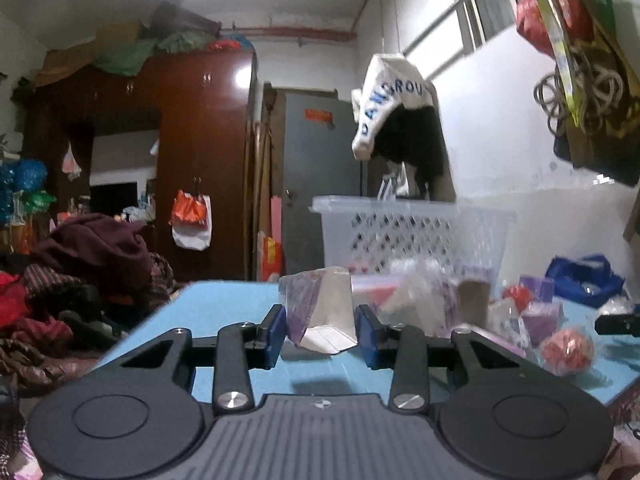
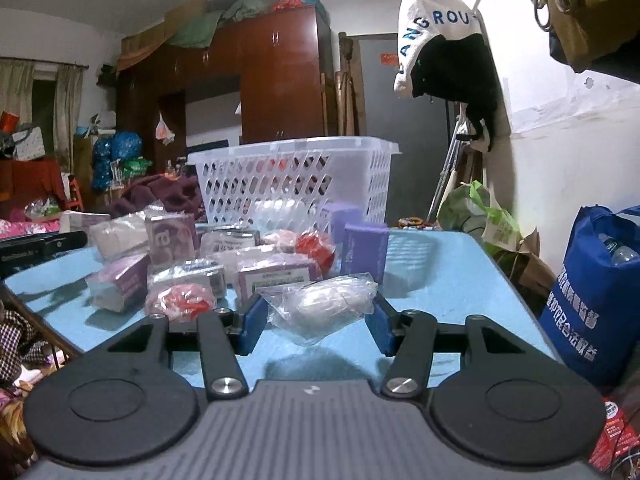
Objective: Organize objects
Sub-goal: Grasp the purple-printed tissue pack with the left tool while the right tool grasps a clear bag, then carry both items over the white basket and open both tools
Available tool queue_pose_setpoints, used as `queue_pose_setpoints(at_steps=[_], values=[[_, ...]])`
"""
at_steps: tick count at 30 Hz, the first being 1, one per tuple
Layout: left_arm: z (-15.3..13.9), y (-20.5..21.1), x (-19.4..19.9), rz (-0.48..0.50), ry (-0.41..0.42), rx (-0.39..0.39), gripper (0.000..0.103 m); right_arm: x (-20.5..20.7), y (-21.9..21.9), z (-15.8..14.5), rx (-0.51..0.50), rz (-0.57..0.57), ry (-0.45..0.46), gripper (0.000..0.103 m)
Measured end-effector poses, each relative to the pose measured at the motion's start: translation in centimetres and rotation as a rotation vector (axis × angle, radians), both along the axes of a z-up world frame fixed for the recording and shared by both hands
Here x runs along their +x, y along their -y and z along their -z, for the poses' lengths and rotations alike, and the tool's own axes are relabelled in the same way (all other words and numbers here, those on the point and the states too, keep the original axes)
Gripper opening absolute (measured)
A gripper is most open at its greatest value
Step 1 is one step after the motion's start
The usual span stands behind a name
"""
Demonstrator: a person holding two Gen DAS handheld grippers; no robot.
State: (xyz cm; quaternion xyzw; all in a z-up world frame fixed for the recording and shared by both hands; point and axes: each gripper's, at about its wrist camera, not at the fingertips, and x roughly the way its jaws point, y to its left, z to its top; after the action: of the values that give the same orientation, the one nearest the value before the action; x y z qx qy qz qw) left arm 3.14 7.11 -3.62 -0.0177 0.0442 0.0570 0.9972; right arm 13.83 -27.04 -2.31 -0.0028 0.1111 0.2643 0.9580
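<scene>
My left gripper (image 1: 322,330) is shut on a purple and white wrapped packet (image 1: 322,312), held just above the blue table (image 1: 224,304). My right gripper (image 2: 318,320) is shut on a clear bag with a white item inside (image 2: 324,306), lifted a little off the blue table (image 2: 432,280). A white perforated plastic basket (image 1: 412,232) stands at the table's far end; it also shows in the right wrist view (image 2: 296,180). Several wrapped packets, purple boxes (image 2: 366,252) and red netted items (image 2: 180,300) lie in a heap before the basket.
A pile of clothes (image 1: 80,272) lies left of the table. A blue bag (image 2: 596,296) stands right of the table. A white and black garment (image 2: 444,52) hangs by the wall above the basket. A brown wardrobe (image 1: 192,152) stands behind.
</scene>
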Motion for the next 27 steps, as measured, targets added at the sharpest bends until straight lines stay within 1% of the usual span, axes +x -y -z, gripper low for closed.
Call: queue_pose_setpoints(at_steps=[5,9,13,15,17,20,21,23,24,25,26,27], values=[[-0.9,-0.7,-0.8,-0.010,0.055,-0.006,0.042,-0.1,0.4,-0.7,0.026,0.011,0.018,0.057],[-1.3,-1.1,-1.1,-0.005,0.083,-0.028,0.041,0.1,0.4,-1.6,0.041,0.019,0.039,0.057],[-2.8,-0.8,-1.0,0.024,0.118,-0.026,0.041,0.6,0.3,-3.7,0.054,0.010,0.076,0.057],[-4.0,-0.6,-0.4,0.058,0.134,-0.037,0.041,1.3,0.0,-5.3,0.075,-0.026,0.096,0.057],[-5.5,-0.7,1.1,0.092,0.131,-0.055,0.041,2.5,-0.1,-6.9,0.109,-0.056,0.111,0.057],[-8.3,-0.7,4.0,0.145,0.125,-0.093,0.041,4.8,-1.6,-9.8,0.111,-0.080,0.150,0.057],[-9.3,-0.7,5.2,0.166,0.128,-0.104,0.041,5.7,-2.3,-10.7,0.098,-0.084,0.162,0.057],[-10.8,-0.2,7.7,0.178,0.121,-0.117,0.041,8.0,-4.4,-12.6,0.081,-0.073,0.190,0.057],[-11.7,0.0,9.6,0.188,0.105,-0.135,0.041,9.2,-5.5,-13.3,0.054,-0.066,0.202,0.057],[-12.2,0.1,11.4,0.204,0.087,-0.148,0.041,10.8,-7.0,-13.8,0.004,-0.047,0.203,0.057],[-12.7,0.3,13.4,0.211,0.058,-0.150,0.041,12.2,-8.2,-14.1,-0.029,-0.018,0.192,0.057],[-13.0,0.6,15.6,0.205,0.020,-0.153,0.041,14.1,-9.3,-14.3,-0.048,-0.004,0.156,0.057]])
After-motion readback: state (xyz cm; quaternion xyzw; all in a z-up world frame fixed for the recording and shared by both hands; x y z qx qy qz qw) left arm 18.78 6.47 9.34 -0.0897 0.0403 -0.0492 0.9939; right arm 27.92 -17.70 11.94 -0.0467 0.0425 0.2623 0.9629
